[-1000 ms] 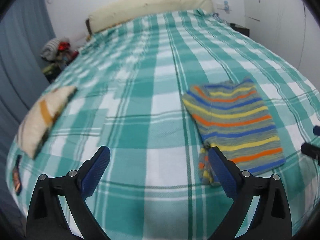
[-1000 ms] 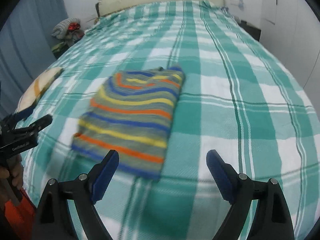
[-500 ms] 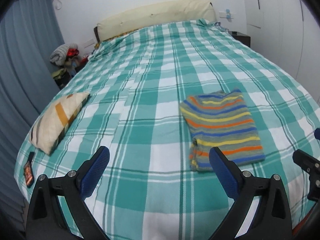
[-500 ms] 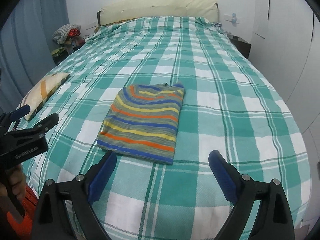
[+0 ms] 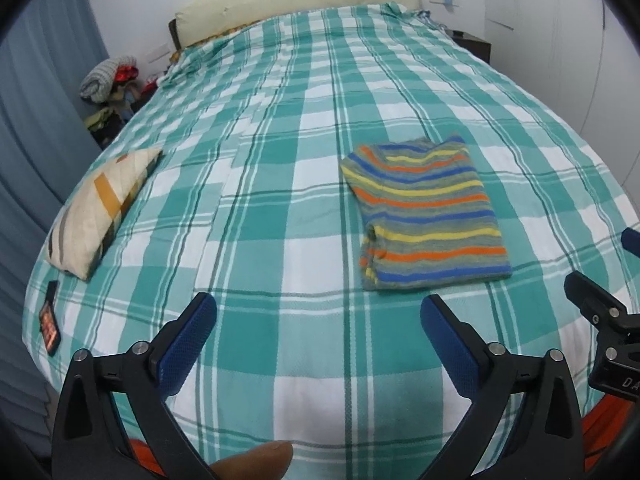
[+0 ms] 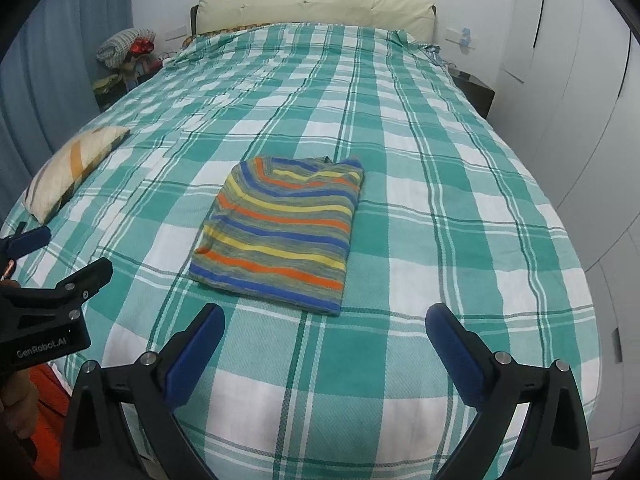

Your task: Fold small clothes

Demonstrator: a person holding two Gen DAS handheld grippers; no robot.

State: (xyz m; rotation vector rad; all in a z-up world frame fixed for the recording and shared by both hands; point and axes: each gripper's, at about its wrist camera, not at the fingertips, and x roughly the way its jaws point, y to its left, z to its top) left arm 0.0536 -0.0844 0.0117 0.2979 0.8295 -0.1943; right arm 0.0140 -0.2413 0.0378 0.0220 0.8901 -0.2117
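A folded striped garment (image 5: 428, 216) in blue, orange, yellow and grey lies flat on the green-and-white checked bed (image 5: 280, 152). It also shows in the right wrist view (image 6: 284, 228), near the bed's middle. My left gripper (image 5: 318, 320) is open and empty, held above the bed's near edge, short of the garment and to its left. My right gripper (image 6: 324, 328) is open and empty, just short of the garment's near edge. Each gripper shows at the side of the other's view: the right one (image 5: 600, 308) and the left one (image 6: 48, 280).
A cream pillow with an orange stripe (image 5: 100, 204) lies at the bed's left edge. A small dark tag (image 5: 50, 320) lies near the left corner. A pile of clothes (image 6: 128, 48) sits beside the headboard (image 6: 312, 4). A wardrobe (image 6: 580, 80) stands on the right.
Both grippers have pulled back from the garment toward the foot of the bed and risen. The garment stays folded and flat on the bed.
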